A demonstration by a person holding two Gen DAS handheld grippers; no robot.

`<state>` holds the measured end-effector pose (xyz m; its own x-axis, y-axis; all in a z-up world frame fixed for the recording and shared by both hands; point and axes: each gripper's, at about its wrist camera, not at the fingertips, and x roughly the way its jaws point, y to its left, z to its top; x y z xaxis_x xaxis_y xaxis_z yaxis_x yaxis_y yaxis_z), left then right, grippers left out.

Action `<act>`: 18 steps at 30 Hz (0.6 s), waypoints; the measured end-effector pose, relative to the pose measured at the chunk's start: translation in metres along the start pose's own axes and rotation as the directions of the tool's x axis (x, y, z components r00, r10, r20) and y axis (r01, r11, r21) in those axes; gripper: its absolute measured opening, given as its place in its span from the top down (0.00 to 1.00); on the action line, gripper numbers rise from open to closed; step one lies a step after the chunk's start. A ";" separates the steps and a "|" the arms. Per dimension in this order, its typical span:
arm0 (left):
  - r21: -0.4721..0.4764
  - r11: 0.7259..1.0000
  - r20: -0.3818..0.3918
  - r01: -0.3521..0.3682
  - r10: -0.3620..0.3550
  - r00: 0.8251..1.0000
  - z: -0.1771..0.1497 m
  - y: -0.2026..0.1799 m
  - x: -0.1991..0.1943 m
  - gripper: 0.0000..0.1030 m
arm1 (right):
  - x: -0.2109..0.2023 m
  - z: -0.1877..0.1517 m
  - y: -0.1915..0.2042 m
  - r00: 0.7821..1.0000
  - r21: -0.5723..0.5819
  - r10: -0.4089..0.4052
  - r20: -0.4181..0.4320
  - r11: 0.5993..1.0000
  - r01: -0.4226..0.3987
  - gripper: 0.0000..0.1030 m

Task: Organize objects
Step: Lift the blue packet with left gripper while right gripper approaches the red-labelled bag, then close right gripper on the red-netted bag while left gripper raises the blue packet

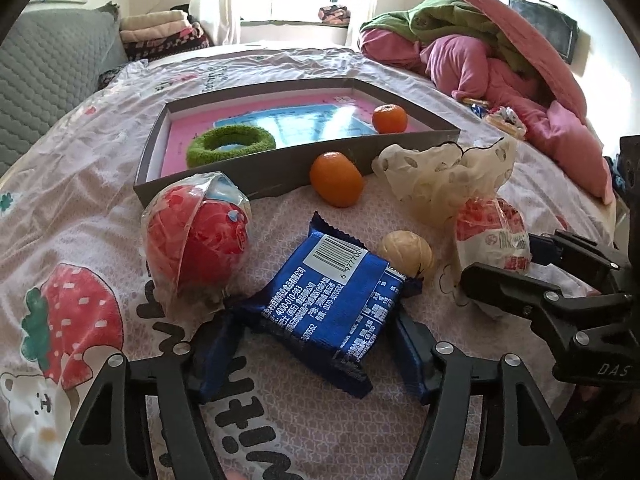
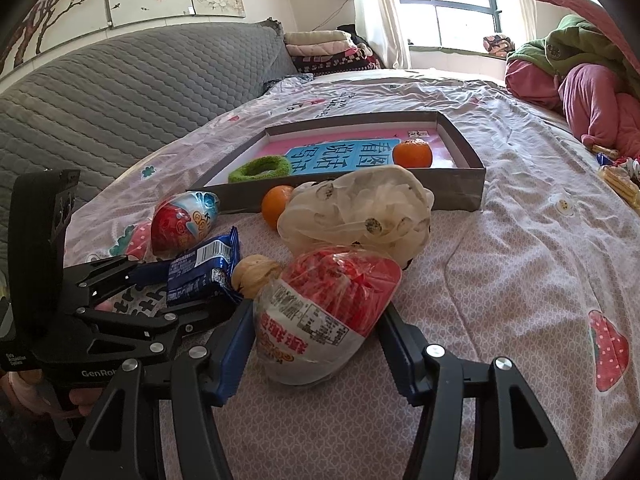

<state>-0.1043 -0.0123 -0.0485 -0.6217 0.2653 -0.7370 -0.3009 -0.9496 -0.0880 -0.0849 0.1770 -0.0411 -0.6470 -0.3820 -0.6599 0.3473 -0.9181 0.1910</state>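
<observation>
A blue snack packet [image 1: 332, 300] lies on the bed sheet between the fingers of my left gripper [image 1: 316, 344], which is shut on it. My right gripper [image 2: 316, 332] is shut on a red-and-white wrapped egg-shaped pack [image 2: 320, 312]. A grey shallow box [image 1: 280, 164] holds a green fuzzy ring [image 1: 232, 144] and an orange [image 1: 389, 118]. A second orange [image 1: 336, 178], a red toy egg [image 1: 196, 240], a walnut [image 1: 406, 254] and a crumpled plastic bag [image 1: 444, 176] lie in front of the box.
A grey quilted headboard [image 2: 120, 92] stands at the left. Pink and green bedding [image 1: 500, 52] is piled at the back right. Small snack items [image 2: 620, 184] lie at the right edge of the bed. Folded blankets [image 1: 160, 32] sit by the window.
</observation>
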 end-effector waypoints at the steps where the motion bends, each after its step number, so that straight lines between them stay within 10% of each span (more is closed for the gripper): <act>1: 0.000 1.000 0.001 0.001 -0.001 1.000 0.000 0.000 0.000 0.33 | 0.000 0.000 0.000 1.000 -0.001 0.000 0.000 1.000 0.000 0.42; 18: -0.042 0.998 0.010 0.038 -0.037 0.999 -0.008 0.001 -0.018 0.36 | -0.009 -0.002 0.003 1.000 -0.021 0.020 0.022 1.000 -0.020 0.43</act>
<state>-0.0879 -0.0192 -0.0410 -0.6173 0.3022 -0.7263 -0.2938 -0.9450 -0.1435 -0.0767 0.1782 -0.0354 -0.6546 -0.4028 -0.6397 0.3745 -0.9079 0.1884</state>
